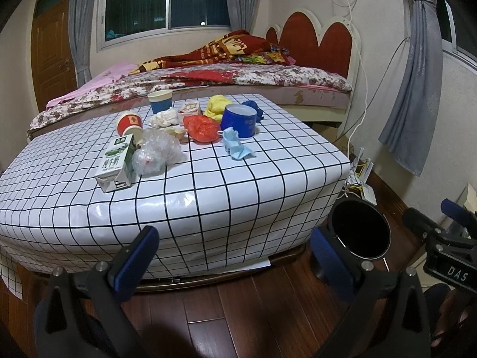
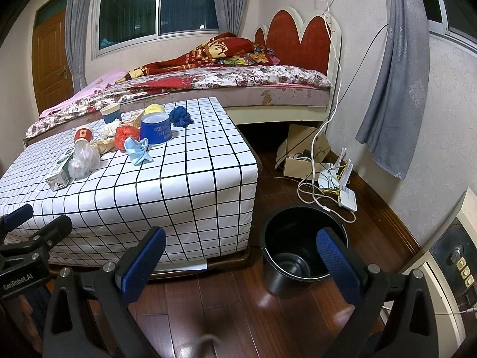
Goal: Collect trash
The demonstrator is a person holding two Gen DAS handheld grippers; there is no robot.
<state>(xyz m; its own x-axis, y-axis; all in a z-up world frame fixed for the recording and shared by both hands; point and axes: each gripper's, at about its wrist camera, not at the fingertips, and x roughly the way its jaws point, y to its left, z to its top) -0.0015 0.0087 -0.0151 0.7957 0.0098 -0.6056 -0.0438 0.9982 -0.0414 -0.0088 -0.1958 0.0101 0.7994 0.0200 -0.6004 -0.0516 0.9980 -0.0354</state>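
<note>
The trash is clustered toward the table's [image 2: 179, 179] far edge: milk carton [image 1: 114, 164], plastic bag [image 1: 158, 152], cups, wrappers. The near edge is left bare. Both the left gripper [image 1: 235, 262] and right gripper [image 2: 241, 265] are held wide open, empty. The bucket [image 2: 301, 250] is set on open floor beside the table's right corner.

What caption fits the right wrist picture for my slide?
Open right gripper hangs low over the wooden floor beside an empty black bucket, facing trash scattered on the checked table.

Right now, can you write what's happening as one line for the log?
left gripper: open, empty | right gripper: open, empty | crumpled trash pile: on checkered table | round black plastic bin: on floor, looks empty
</note>
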